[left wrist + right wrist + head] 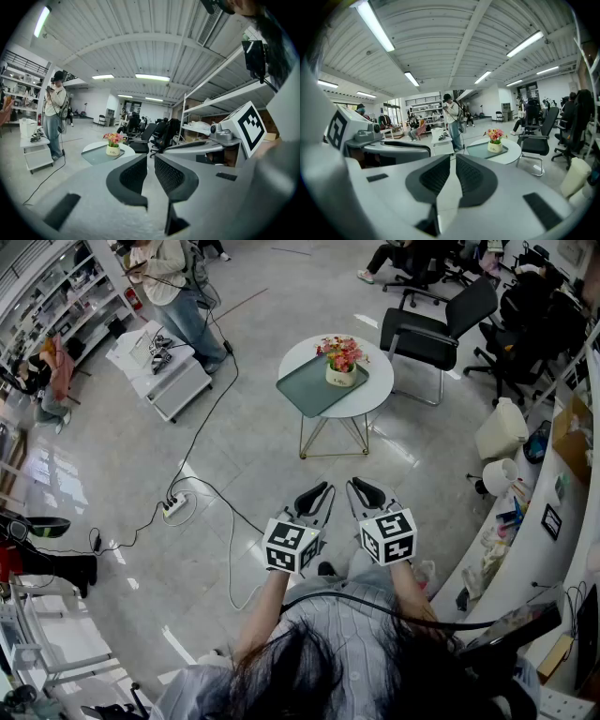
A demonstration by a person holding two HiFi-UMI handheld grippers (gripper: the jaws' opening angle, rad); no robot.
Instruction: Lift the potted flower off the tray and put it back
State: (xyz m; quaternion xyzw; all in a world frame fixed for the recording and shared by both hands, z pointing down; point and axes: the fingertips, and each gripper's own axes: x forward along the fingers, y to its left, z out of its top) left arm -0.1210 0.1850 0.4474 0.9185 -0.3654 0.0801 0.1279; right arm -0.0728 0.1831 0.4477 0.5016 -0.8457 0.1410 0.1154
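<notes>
A potted flower point(341, 360), pink and orange blooms in a cream pot, stands on a green tray point(305, 386) on a round white table point(379, 388) across the floor. It also shows small in the left gripper view as the potted flower point(112, 143) and in the right gripper view as the potted flower point(495, 140). My left gripper point(315, 498) and right gripper point(365, 493) are held side by side well short of the table, both shut with nothing between the jaws. Each points slightly downward toward the table.
A black office chair point(433, 326) stands right of the table. A white cart point(159, 367) and a standing person point(183, 287) are at the far left. A power strip with cables point(175, 507) lies on the floor. A white counter point(534, 521) runs along the right.
</notes>
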